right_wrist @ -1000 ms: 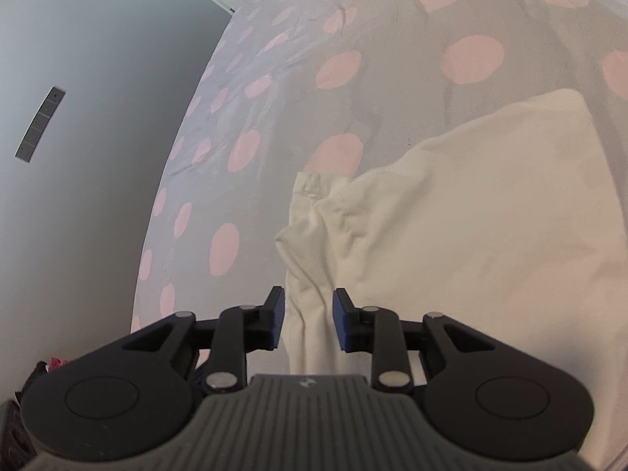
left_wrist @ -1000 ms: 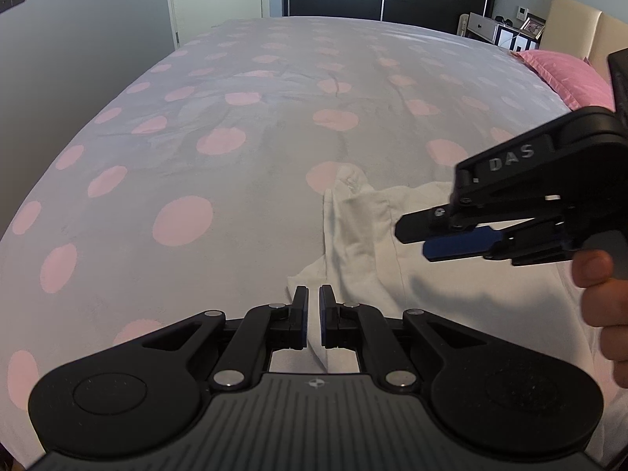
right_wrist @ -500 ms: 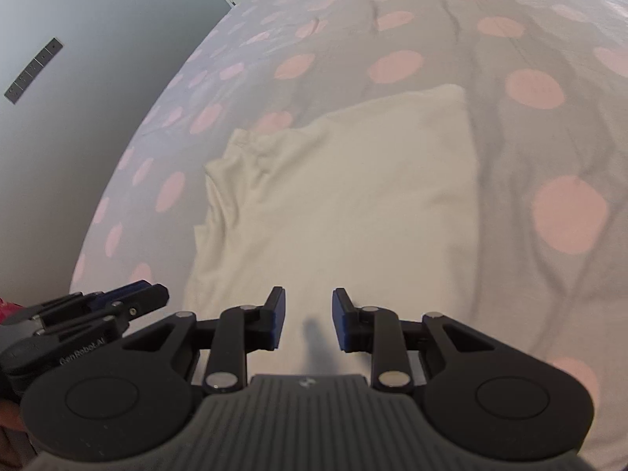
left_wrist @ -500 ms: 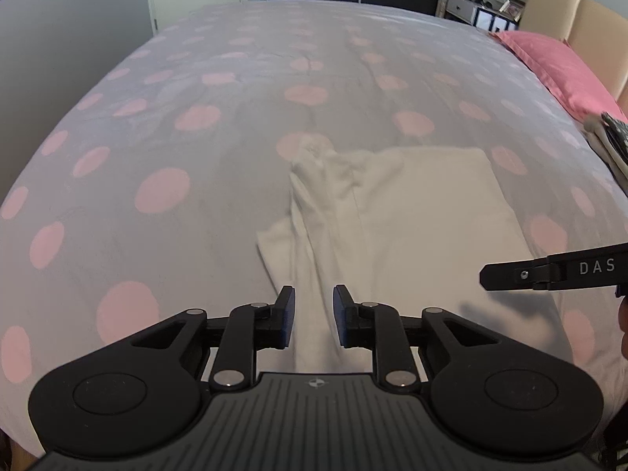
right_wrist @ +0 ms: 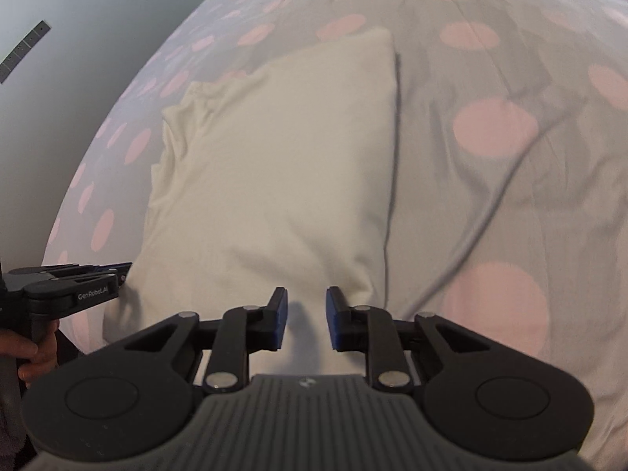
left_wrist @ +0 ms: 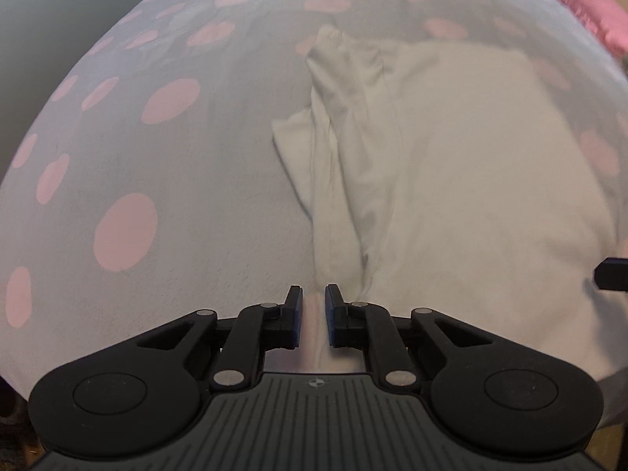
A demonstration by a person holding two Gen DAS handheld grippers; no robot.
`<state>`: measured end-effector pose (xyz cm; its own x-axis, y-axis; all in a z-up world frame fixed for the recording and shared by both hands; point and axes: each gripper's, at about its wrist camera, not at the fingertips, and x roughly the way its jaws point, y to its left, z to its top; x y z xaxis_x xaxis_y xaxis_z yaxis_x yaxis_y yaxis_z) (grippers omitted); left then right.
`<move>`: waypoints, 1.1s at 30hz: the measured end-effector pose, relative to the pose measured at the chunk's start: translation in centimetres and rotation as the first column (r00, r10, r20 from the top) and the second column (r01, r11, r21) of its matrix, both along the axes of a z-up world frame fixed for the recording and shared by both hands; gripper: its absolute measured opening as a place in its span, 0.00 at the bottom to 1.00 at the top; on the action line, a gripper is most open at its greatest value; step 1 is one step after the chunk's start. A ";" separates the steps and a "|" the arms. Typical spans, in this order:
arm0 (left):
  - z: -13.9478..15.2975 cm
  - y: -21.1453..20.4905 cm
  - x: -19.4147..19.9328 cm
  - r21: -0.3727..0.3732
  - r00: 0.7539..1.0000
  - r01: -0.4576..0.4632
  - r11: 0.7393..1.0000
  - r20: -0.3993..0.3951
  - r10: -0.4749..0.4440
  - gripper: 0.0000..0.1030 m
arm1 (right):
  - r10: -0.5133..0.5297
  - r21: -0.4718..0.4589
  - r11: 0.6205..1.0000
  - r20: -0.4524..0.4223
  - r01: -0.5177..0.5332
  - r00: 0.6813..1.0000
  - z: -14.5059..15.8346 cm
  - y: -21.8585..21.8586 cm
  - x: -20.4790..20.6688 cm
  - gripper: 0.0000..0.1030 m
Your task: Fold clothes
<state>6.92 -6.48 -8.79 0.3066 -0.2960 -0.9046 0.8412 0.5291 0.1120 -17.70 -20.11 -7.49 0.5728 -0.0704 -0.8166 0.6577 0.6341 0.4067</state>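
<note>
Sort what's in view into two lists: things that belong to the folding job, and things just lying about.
Belongs to the job:
- cream garment, partly folded on the bed
- left hand-held gripper, jaws closing at the garment's near left edge
- right hand-held gripper, jaws closing over the garment's near edge

Just lying about:
- polka-dot bedspread
- pink pillow

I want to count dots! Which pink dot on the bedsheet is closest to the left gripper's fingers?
The large pink oval dot on the grey bedsheet, just left of the left gripper. The other dots lie further up or nearer the edge.
</note>
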 end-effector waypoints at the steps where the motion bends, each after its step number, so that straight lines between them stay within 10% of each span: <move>1: 0.0 0.1 -0.1 0.004 1.000 0.002 1.000 0.007 -0.002 0.10 | 0.006 -0.001 1.000 0.000 -0.006 1.000 -0.1 0.1 -0.3 0.18; 7: 0.0 1.3 -0.2 0.082 0.999 -0.018 0.996 0.041 0.014 0.10 | 0.020 0.015 1.000 -0.010 -0.020 1.000 -0.4 0.4 -2.5 0.12; 15: 3.5 2.8 -1.6 0.003 0.997 -0.005 1.000 0.083 0.005 0.10 | 0.013 -0.131 0.991 -0.041 -0.018 0.999 1.1 1.9 -6.1 0.25; 24: 2.9 1.9 -3.8 0.029 0.997 0.063 0.998 0.041 -0.064 0.20 | 0.227 -0.279 0.923 -0.165 -0.266 0.960 0.0 6.7 -5.7 0.29; 33: 2.2 3.8 -0.6 -0.022 0.977 -0.110 0.994 -0.189 0.103 0.35 | 0.266 -0.391 0.865 -0.172 -0.314 0.949 -0.3 8.3 -5.1 0.17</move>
